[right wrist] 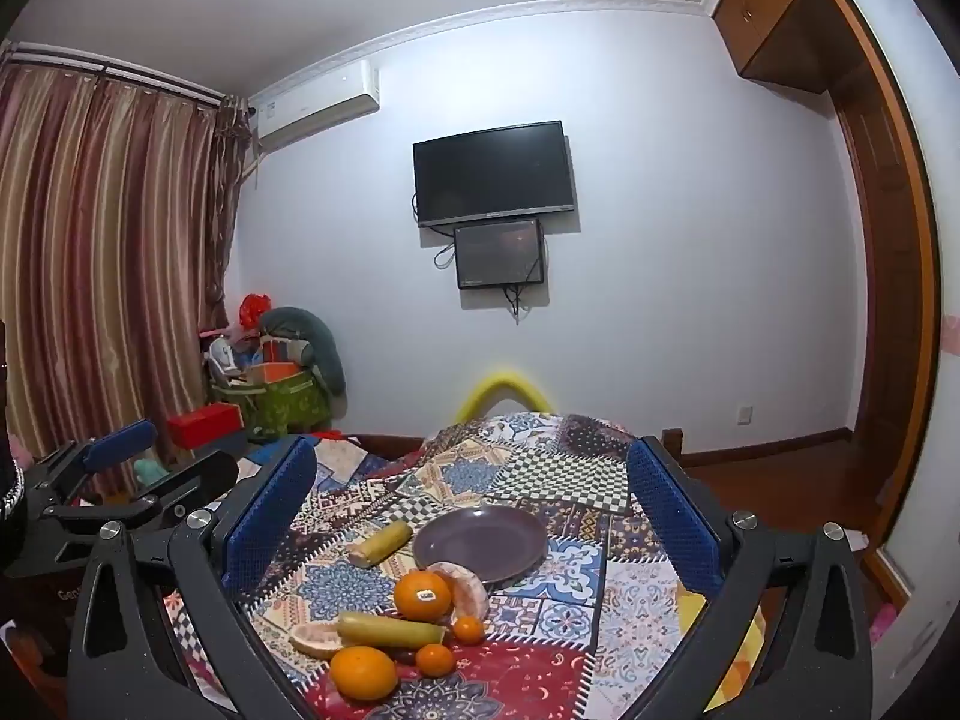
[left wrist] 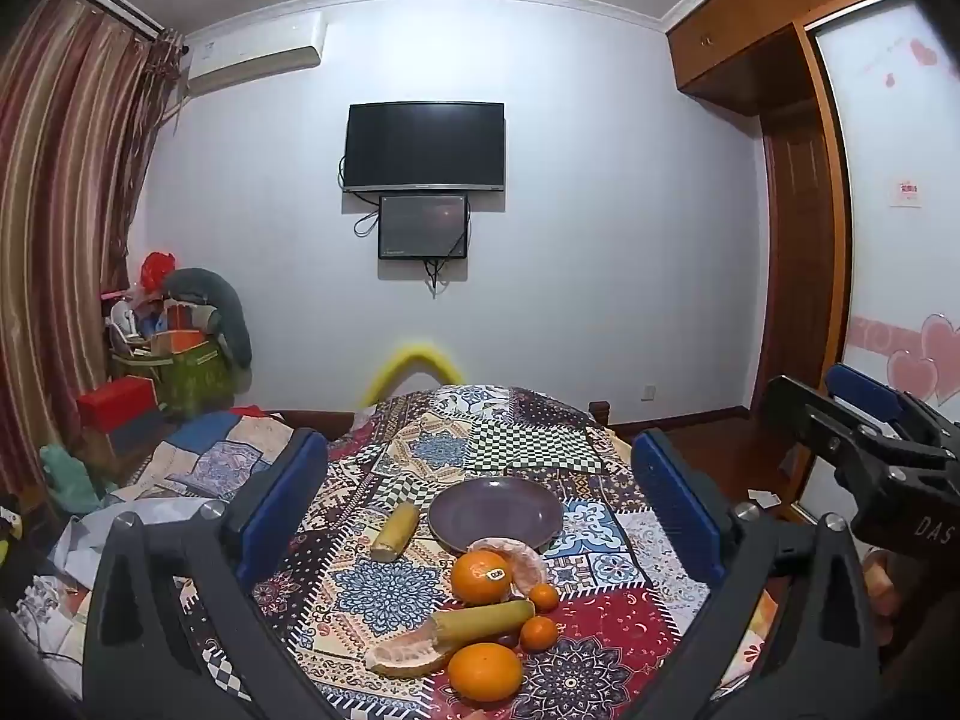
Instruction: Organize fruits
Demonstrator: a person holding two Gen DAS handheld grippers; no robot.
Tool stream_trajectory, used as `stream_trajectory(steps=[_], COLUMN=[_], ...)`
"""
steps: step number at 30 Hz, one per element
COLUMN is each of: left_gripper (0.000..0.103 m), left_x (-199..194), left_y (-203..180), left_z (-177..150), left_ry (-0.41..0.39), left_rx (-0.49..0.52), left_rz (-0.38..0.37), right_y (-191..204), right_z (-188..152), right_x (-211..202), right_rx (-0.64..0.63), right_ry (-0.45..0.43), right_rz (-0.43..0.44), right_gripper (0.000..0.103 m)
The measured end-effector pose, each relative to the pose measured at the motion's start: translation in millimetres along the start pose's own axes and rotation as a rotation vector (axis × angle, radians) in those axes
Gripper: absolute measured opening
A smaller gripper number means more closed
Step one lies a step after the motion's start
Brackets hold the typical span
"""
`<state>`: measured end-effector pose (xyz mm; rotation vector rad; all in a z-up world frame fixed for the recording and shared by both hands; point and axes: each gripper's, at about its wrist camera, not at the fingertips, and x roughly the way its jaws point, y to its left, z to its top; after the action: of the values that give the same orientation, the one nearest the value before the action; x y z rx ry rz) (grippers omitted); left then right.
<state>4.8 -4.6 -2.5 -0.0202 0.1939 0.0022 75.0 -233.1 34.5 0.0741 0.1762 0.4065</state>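
Empty purple plate on patchwork cloth; fruits clustered just before it: stickered orange, plain orange, two mandarins, pomelo wedges. Left gripper, right gripper spread wide, holding nothing.

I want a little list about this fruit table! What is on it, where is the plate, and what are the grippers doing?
plate: purple plate, nothing on it
big oranges: one with a sticker next to the plate, one nearest the camera
small oranges: two, right of the pile
pomelo pieces: two
yellow-green sticks: one alone left of the plate, one in the pile
left gripper: open, holding nothing
right gripper: open, holding nothing
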Motion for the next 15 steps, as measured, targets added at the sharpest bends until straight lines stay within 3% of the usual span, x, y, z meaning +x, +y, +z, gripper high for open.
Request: stream_trajectory(steps=[15], left_gripper=[0.103], left_x=[-4.2], left_y=[2.0], left_z=[-1.1], left_ry=[-0.008], left_rx=[-0.007], left_rz=[-0.003], right_y=[-0.7], right_z=[-1.1], right_x=[0.4], right_rx=[-0.002], right_ry=[0.0], right_rz=[0.001], right_gripper=[0.103])
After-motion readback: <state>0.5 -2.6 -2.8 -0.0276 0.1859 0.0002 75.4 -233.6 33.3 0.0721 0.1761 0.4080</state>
